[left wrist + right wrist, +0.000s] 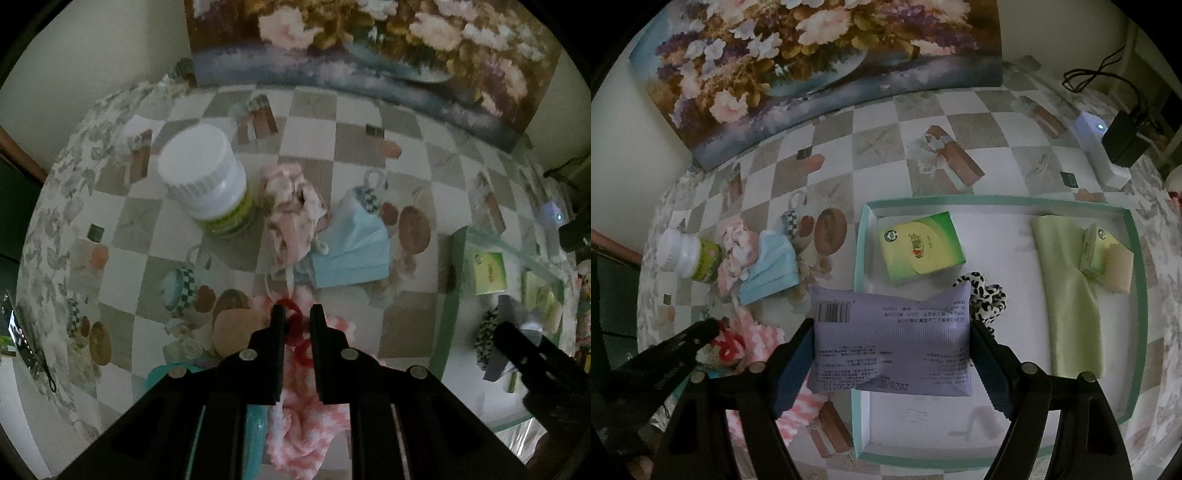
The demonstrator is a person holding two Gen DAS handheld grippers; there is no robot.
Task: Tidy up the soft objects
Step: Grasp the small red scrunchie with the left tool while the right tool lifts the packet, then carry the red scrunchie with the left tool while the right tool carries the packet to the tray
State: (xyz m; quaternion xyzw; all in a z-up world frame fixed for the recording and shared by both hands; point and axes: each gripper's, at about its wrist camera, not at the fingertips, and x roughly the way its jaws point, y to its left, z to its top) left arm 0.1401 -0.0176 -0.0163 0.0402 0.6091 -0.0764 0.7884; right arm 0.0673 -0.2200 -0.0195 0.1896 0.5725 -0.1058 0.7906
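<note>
My left gripper (pixel 297 314) is shut on a red hair tie (pixel 295 328) that lies on a pink-and-white fluffy cloth (pixel 306 432). My right gripper (pixel 892 332) is shut on a purple tissue pack (pixel 892 343), held above the left edge of a green-rimmed white tray (pixel 862 236). In the tray lie a green tissue pack (pixel 919 247), a light green folded cloth (pixel 1067 295), a small green pack (pixel 1095 251) and a leopard-print scrunchie (pixel 988 299). A blue face mask (pixel 351 251) and a pink floral cloth (pixel 291 214) lie on the table ahead of the left gripper.
A white-capped bottle (pixel 210 181) lies on its side left of the pink cloth. A flower painting (pixel 812 66) leans against the back wall. A white device (pixel 1102 151) and a black adapter (pixel 1123 140) with cable sit at the back right.
</note>
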